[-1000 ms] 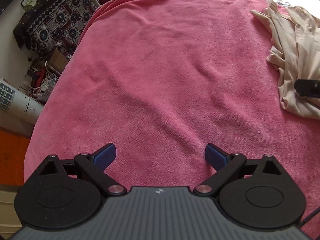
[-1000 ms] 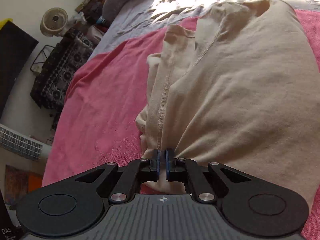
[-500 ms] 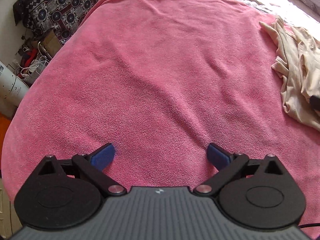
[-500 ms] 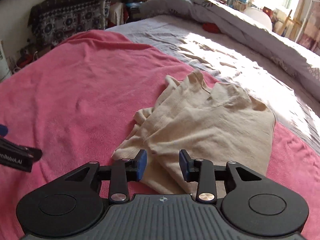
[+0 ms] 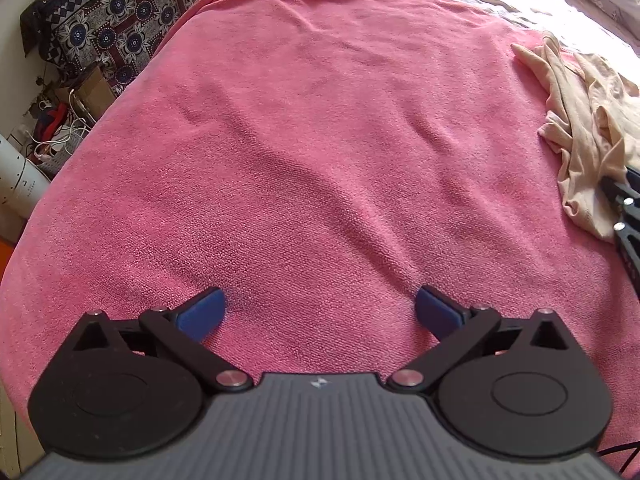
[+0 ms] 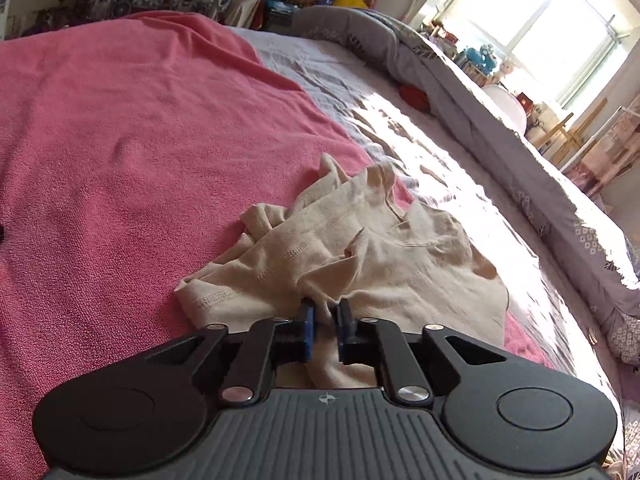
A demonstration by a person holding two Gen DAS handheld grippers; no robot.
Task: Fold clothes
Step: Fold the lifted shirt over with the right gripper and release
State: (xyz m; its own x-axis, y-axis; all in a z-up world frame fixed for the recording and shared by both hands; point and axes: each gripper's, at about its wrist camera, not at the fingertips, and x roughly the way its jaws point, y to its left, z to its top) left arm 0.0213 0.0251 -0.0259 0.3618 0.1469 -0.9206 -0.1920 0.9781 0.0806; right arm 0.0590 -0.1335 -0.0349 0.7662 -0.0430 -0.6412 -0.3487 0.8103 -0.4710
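Garment (image 6: 360, 256) pinched at its near edge by the closing right tongs (image 6: 325, 330).
A fold of the crumpled beige cloth is caught between the narrow blue pads (image 6: 307, 330). The left tongs (image 5: 318, 312) are spread wide above the bare pink blanket (image 5: 300, 140), with nothing between them. The cloth is heaped at the blanket's edge, beside the sunlit grey sheet (image 6: 400, 120) of the bed.
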